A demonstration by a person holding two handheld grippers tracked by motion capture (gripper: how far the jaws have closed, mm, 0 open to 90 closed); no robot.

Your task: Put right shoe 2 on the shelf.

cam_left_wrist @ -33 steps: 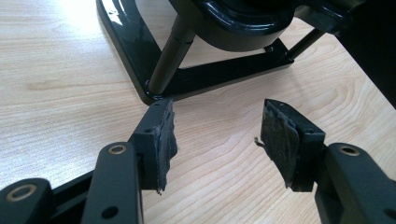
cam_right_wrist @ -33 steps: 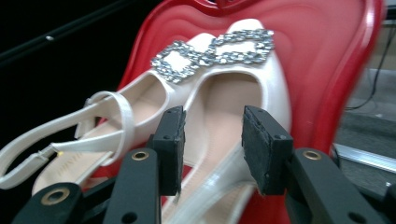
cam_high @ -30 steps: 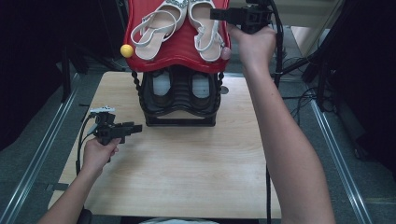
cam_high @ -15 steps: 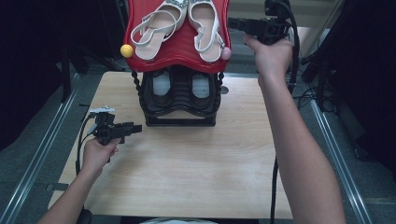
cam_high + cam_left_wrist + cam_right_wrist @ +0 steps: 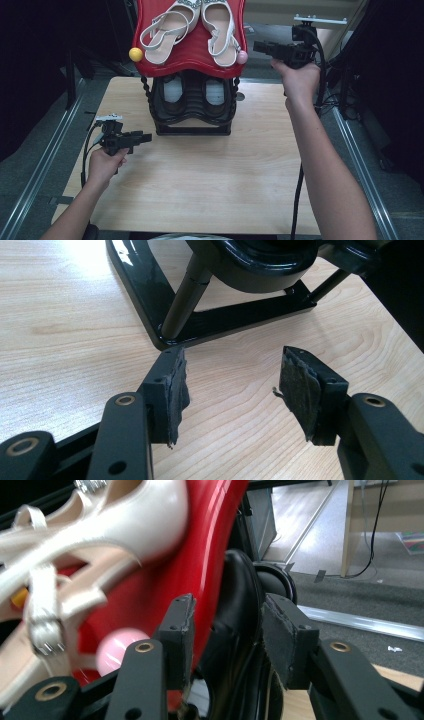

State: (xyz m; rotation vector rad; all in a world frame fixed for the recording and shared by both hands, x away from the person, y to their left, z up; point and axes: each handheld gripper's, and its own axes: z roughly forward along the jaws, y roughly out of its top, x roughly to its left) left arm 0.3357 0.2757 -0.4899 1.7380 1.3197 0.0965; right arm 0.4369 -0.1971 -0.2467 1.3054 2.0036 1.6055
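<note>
Black foam-faced jaws of the right gripper (image 5: 227, 640) stand moderately apart with nothing between them; just past their tips runs the edge of the red shelf (image 5: 210, 555), with a pink ball (image 5: 120, 647) at its corner to the left of the jaws. Beyond that edge, up and to the left, lies the nearer cream sandal (image 5: 100, 535), blurred, its buckled strap hanging toward the jaws. Seen from above, this gripper (image 5: 263, 48) hangs in the air beside the shelf's right corner, level with the pair of sandals (image 5: 192, 27) on top, probably lined up so that it can come at the shoe from the side rather than over the raised rim.

Behind the jaws' gap sits a black shoe (image 5: 237, 605) on the lower tier of the black rack (image 5: 192, 107).

Over at the left gripper (image 5: 232, 390), the jaws are spread wide and hold nothing; they hover low over the wooden worktop (image 5: 75, 305), and straight ahead of them is the rack's base corner (image 5: 165, 340) with one upright post rising from it. From above it (image 5: 145, 137) sits just left of the rack, likely parked there ready to steady the frame.

A yellow ball (image 5: 135, 54) caps the shelf's far corner. No brand, label or writing is readable anywhere.
</note>
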